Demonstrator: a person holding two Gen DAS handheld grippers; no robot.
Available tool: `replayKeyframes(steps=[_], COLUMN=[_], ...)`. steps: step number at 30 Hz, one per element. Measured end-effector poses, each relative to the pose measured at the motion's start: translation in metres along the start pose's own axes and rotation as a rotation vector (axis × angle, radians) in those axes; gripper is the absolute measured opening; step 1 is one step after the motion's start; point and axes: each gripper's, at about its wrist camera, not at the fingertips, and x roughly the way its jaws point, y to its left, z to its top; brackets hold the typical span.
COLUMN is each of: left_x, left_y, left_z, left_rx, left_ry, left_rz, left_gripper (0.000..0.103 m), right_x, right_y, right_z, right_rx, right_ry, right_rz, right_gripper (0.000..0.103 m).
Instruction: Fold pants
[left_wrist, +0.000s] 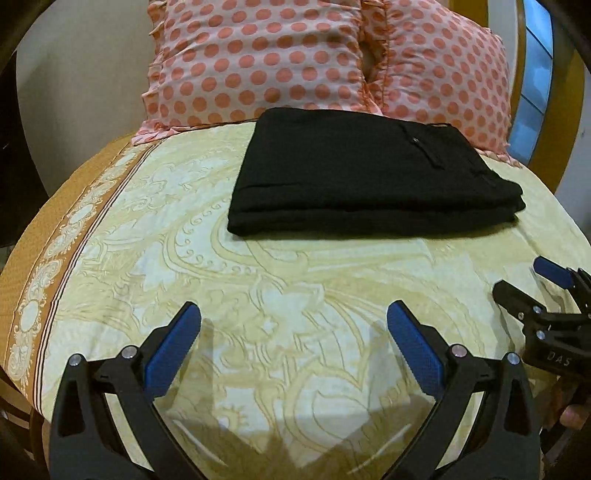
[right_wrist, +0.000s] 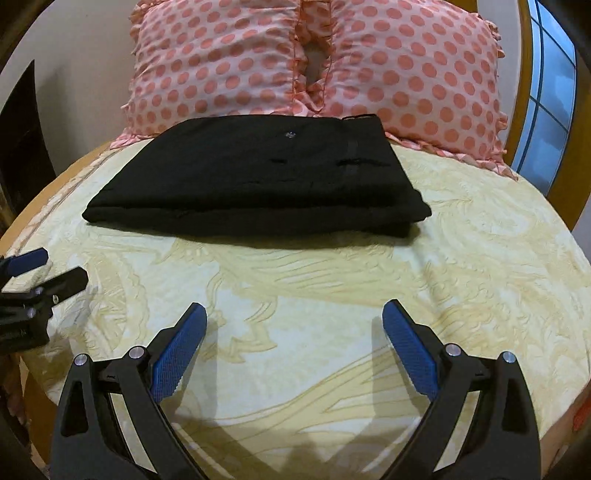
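Observation:
Black pants (left_wrist: 369, 173) lie folded into a flat rectangular stack on the yellow patterned bedsheet (left_wrist: 258, 295), just in front of the pillows. They also show in the right wrist view (right_wrist: 258, 177). My left gripper (left_wrist: 293, 314) is open and empty, held over the sheet well short of the pants. My right gripper (right_wrist: 293, 314) is open and empty too, also short of the pants. Each gripper shows at the edge of the other's view: the right gripper (left_wrist: 517, 277) and the left gripper (right_wrist: 62, 266), both with jaws apart.
Two pink polka-dot pillows (right_wrist: 221, 66) (right_wrist: 413, 74) lean at the head of the bed behind the pants. A wooden-framed window (right_wrist: 546, 92) is at the right. The sheet's brown border (left_wrist: 48, 258) runs along the bed's left edge.

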Motion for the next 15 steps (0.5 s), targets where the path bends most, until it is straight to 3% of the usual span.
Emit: replayKeyframes(steps=[4,15], left_x=[0.000,-0.003], left_y=[-0.002,-0.003], left_z=[-0.007,-0.015], left_rx=[0.004,0.015], left_ry=[0.010,-0.052], left_rz=[0.011,0.009], left_gripper=[0.101,0.101], right_x=[-0.002,-0.003], right_y=[0.002,0.004], right_z=[-0.005,-0.009], right_rx=[0.016,0.008], right_ry=[0.004,-0.031], right_rz=[-0.002,0.002], right_gripper=[0.099,0.102])
